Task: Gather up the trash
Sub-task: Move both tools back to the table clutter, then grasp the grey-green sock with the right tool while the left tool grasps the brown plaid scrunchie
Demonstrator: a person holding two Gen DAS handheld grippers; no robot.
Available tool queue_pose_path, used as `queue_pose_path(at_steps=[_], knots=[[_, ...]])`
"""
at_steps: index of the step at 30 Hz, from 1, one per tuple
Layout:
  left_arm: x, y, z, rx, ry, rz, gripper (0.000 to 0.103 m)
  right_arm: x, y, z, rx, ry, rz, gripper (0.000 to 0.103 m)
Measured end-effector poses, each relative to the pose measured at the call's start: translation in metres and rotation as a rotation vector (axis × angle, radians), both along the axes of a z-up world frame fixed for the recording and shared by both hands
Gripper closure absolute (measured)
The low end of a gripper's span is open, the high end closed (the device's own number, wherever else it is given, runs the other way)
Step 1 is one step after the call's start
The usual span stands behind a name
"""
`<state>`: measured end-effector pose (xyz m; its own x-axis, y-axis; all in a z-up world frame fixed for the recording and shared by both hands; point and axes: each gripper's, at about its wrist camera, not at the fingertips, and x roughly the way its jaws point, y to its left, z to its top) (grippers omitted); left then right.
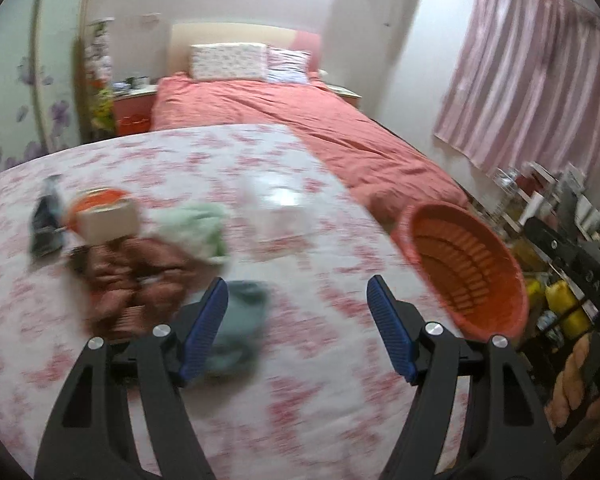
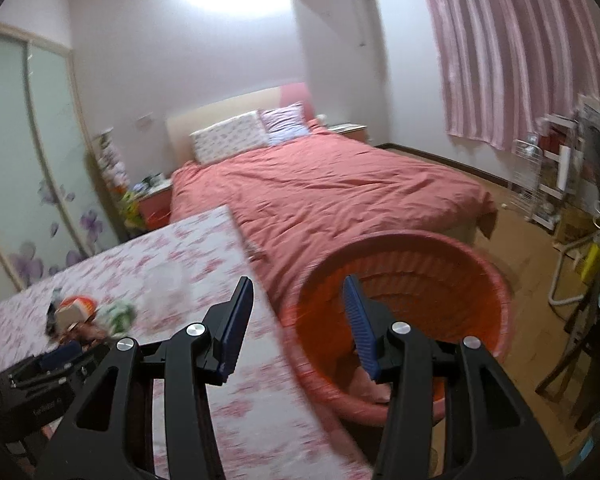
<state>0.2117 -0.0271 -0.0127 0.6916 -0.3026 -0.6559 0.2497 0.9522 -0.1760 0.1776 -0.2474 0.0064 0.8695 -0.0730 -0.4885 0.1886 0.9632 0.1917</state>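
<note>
The trash pile (image 1: 140,248) lies on the counter (image 1: 300,400), well left of the orange basket (image 1: 468,272). Both tools are open and hold nothing: left tool (image 1: 296,320), right tool (image 2: 298,320). Grab one piece firmly, then drop it inside the basket.

clear desk: I see bare floral desk (image 1: 308,360) ahead of my left gripper (image 1: 296,312), open, nothing between the jaws.
left clutter: blurred trash pile (image 1: 140,264) blocks my left side; teal wad (image 1: 240,320) lies just beside the left jaw.
right edge: orange basket (image 2: 404,320) sits against the desk edge; my right gripper (image 2: 300,312) hangs over its rim, mouth open.
far side: bed (image 2: 340,196) blocks beyond.
floor right: chair (image 2: 580,360) and cluttered shelf (image 2: 560,176) crowd it.
</note>
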Motion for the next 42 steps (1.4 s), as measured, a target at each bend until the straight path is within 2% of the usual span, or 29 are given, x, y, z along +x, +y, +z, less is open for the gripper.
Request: queue_pose_path(at_steps=[4, 9, 17, 27, 30, 32, 35, 42], knots=[[-0.009, 0.047, 0.0, 0.028, -0.021, 0.096, 0.029, 0.002, 0.033, -0.001, -0.006, 0.019, 0.08, 0.055], [-0.016, 0.1, -0.003, 0.026, -0.017, 0.199, 0.029, 0.005, 0.075, -0.007, -0.009, 0.052, 0.167, 0.055], [-0.023, 0.152, -0.005, 0.01, -0.016, 0.284, 0.029, 0.021, 0.139, -0.028, -0.013, 0.134, 0.3, 0.055], [-0.022, 0.162, -0.012, 0.006, -0.008, 0.291, 0.029, 0.045, 0.18, -0.054, -0.03, 0.24, 0.354, 0.056], [-0.018, 0.157, -0.016, -0.003, 0.006, 0.273, 0.029, 0.05, 0.183, -0.065, -0.04, 0.293, 0.356, 0.066], [-0.013, 0.155, -0.019, -0.014, 0.014, 0.259, 0.029, 0.051, 0.18, -0.07, -0.039, 0.316, 0.353, 0.079], [-0.006, 0.145, -0.022, -0.032, 0.033, 0.231, 0.029, 0.048, 0.174, -0.072, -0.045, 0.314, 0.348, 0.091], [0.012, 0.118, -0.032, -0.03, 0.072, 0.177, 0.029, 0.04, 0.15, -0.069, -0.028, 0.294, 0.286, 0.093]])
